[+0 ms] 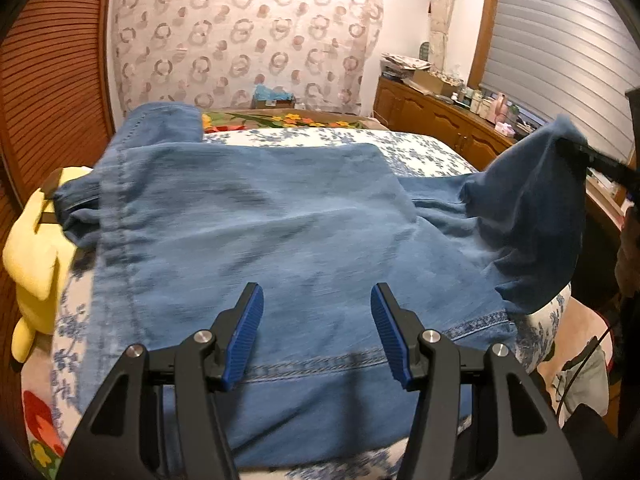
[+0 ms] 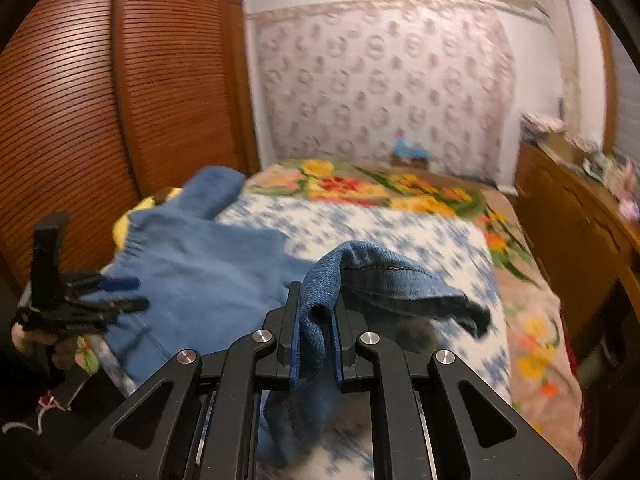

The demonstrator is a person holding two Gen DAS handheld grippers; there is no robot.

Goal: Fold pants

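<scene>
Blue-padded left gripper (image 1: 318,334) hovers wide open over the jeans (image 1: 256,224), gripping nothing. Faded denim lies spread across the floral bed (image 1: 424,148), while the right gripper (image 2: 316,344) pinches a darker hem, lifted and drooping.

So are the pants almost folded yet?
Not yet, it looks like an early step. The blue jeans mostly lie spread flat on the flowery bed cover. The right gripper has pinched a leg end and holds it up off the bed. The left gripper is open over the denim, holding nothing. Still to do: lay that leg end over and finish the folds.
</scene>
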